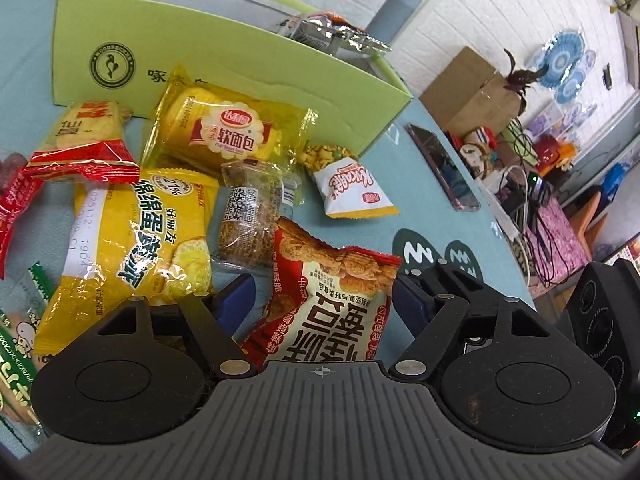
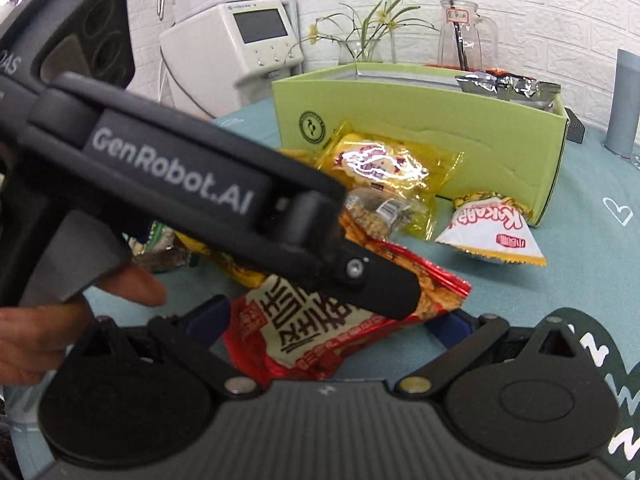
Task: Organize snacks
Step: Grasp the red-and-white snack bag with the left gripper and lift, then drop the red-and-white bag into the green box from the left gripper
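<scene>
The red snack bag (image 1: 332, 300) was seen lying on the table (image 1: 432, 200) between the spread fingers of both the left gripper (image 1: 324, 292) and right gripper (image 2: 328, 320), near the green box (image 1: 224, 64).

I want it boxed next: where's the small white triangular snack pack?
In both wrist views the white triangular pack lies on the teal tablecloth, just outside the green box's near corner, right of the clear-wrapped bar.

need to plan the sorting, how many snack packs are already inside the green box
1 visible: a silver foil pack sticking up at the far end of the green box. The box's near wall hides its floor, so more may lie inside.
</scene>
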Tool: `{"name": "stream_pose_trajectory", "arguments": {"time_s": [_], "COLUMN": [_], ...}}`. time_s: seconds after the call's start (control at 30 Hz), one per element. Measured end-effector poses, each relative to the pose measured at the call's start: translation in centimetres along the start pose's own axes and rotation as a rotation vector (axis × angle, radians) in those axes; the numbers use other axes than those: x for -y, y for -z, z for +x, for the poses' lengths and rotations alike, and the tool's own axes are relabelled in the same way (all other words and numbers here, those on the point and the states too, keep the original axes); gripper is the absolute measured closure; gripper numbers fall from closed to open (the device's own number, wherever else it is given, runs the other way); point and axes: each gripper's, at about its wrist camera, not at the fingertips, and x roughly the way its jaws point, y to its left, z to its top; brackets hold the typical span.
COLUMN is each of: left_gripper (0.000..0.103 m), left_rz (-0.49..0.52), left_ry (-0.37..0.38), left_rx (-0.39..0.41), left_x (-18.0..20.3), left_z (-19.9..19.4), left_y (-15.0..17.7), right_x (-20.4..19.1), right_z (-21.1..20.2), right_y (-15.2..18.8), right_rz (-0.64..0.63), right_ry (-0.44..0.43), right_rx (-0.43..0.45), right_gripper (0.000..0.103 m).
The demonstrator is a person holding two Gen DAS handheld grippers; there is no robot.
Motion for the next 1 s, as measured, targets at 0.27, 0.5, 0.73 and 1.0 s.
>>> {"name": "stream_pose_trajectory", "arguments": {"time_s": [0.27, 0.5, 0.73, 1.0], "left_gripper": [0.036, 0.058, 0.059, 0.059], "left_rz": [0.024, 0.116, 0.074, 0.017], "left_ry": [0.045, 0.083, 0.167, 0.077], "left_rx": [-0.013, -0.055, 0.051, 0.202], "left_x": [-0.3, 0.0, 0.4, -2.9], "left_z": [-0.2, -0.2, -5.5, -6.7], "left_y": [-0.1, 0.3, -1.1, -11.4], "right_x": [-1.2, -3.9, -6.5, -4.4], "right_z": [0.2, -1.2, -4.9, 1.3], "right_y": [-0.2, 0.6, -2.5, -12.5], "right_rz": [-0.009, 0.007, -0.092, -0.180], "right_ry": [0.091, 0.165, 0.190, 0.145], "right_rx": [-0.028, 0.009, 0.130, 0.206], "right_gripper": [0.001, 0.021, 0.028, 0.028]}}
